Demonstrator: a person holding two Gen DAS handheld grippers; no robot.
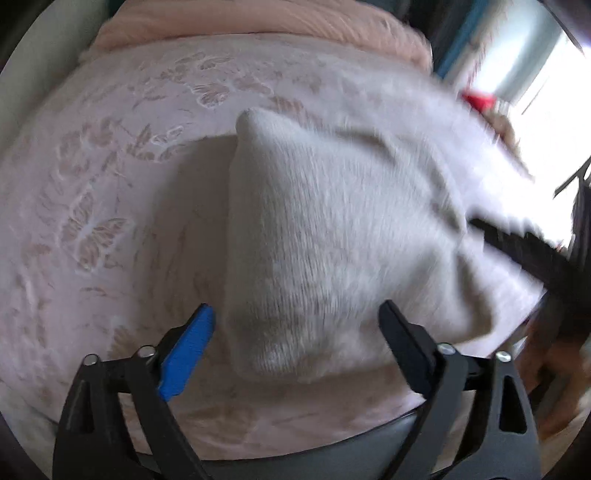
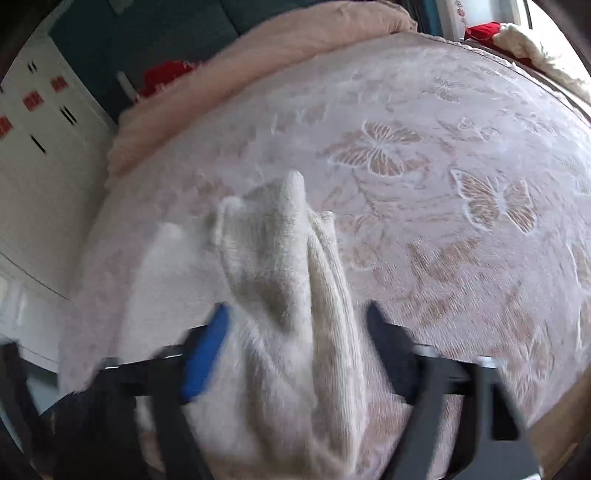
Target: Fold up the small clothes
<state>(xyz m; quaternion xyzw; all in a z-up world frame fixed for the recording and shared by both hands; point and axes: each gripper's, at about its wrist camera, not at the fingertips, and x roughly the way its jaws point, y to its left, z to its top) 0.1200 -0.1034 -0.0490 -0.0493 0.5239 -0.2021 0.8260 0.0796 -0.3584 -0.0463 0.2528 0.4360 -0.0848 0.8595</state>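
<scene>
The left tool [image 1: 297, 325] stood spread, its blue-padded and black fingers flanking the near end of a white knitted garment [image 1: 332, 229] without pinching it, apparently poised to take that edge for a fold. The right tool [image 2: 295, 332] was likewise spread, the same garment [image 2: 288, 295] bunched and running between its fingers toward 12 o'clock; motion blur left it unclear whether either finger touched the cloth. In the left wrist view a dark blurred shape, probably the right tool, entered at 3 o'clock against the garment's far side, suggesting the two worked opposite ends. The garment lay on a pink bedspread [image 2: 461, 166] patterned with butterflies, with a peach blanket [image 1: 258, 22] rolled along the edge at 12 o'clock. Counted: two tools, one white garment, one bedspread, one blanket. Red items [image 2: 162, 74] showed beyond the bed, too blurred to count or identify.
</scene>
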